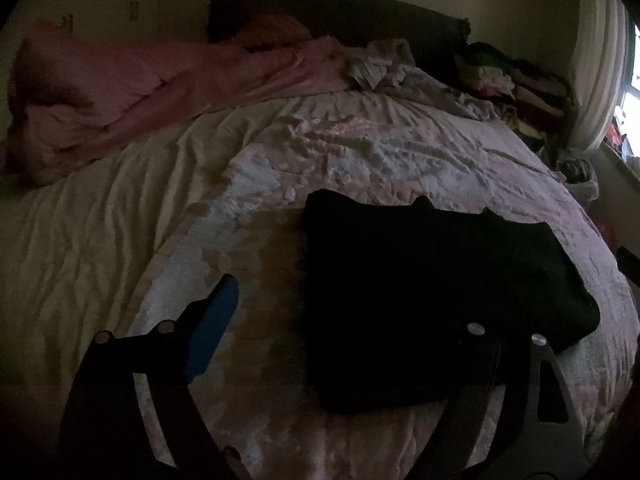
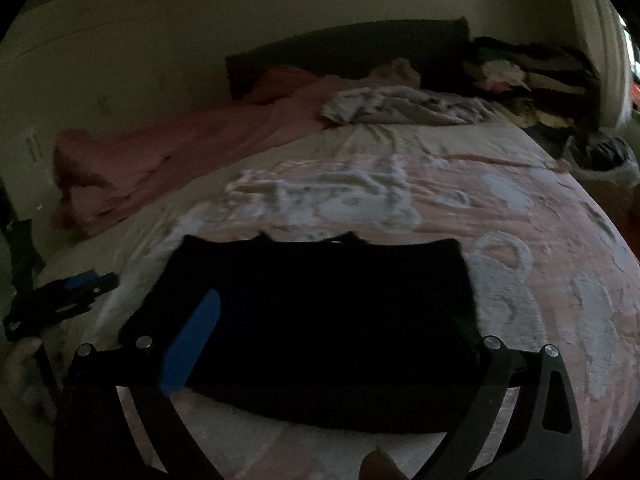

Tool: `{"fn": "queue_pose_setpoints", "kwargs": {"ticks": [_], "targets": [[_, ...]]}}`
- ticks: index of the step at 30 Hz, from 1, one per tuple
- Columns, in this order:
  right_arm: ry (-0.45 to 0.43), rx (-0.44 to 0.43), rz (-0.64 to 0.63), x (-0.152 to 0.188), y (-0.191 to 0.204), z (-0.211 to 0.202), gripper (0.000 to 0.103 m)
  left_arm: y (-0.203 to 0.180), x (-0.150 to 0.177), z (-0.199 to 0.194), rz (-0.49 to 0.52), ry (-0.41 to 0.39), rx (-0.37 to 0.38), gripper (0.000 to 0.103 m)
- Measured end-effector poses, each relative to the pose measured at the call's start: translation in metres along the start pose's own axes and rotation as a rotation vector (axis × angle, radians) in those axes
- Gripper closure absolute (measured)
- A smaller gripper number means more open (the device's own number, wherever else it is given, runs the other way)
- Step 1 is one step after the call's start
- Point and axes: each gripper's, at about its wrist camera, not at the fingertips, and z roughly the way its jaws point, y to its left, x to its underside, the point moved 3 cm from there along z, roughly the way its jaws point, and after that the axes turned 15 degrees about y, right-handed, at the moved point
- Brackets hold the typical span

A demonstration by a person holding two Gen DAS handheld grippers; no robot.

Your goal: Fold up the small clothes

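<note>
The room was dim, and the black garment [image 1: 436, 300] read as a flat dark shape on the bed [image 1: 360, 152]; its folds and seams could not be made out. In both wrist views the right-hand finger of each gripper merged into that blackness, leaving only its bolts and frame visible.

The left gripper [image 1: 352, 320] had its jaws spread wide, one blue pad [image 1: 214, 326] hanging over the pink-and-white quilt [image 1: 400, 148] just left of the garment, nothing between the jaws but bedding and the garment's near left part. No pad pressed on the cloth. The right gripper [image 2: 324, 340] also stood with jaws spread wide above the garment [image 2: 320, 320], its blue pad [image 2: 192, 344] over the near left edge, gripping nothing.

The garment lay flat on the near part of the bed, roughly rectangular, with two small points showing at its far edge.

Only the right wrist view showed the left gripper [image 2: 64, 300] from outside, at the left edge beside the garment. The left wrist view alone showed a bright window [image 1: 630, 92] at far right. Both showed a pink blanket [image 2: 180, 152] at far left and a clothes pile [image 2: 520, 76] at far right.
</note>
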Motion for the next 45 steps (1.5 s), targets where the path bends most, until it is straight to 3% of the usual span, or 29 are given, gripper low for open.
{"fn": "queue_pose_setpoints", "kwargs": {"ticks": [17,20,25,45], "targets": [[0.068,-0.097,-0.215,0.021,0.114,0.018,0.005,0.018,0.0,-0.007,-0.026,0.0,-0.01,0.025],[0.091,-0.092,-0.249,0.027,0.132,0.029,0.005,0.021,-0.002,-0.005,-0.033,-0.001,-0.008,0.014],[0.118,-0.065,-0.309,0.037,0.155,0.049,0.005,0.025,-0.004,-0.001,-0.039,0.001,-0.006,0.014],[0.227,0.069,-0.416,0.062,0.174,0.122,0.005,0.033,-0.024,0.047,-0.048,0.065,-0.007,0.014]]}}
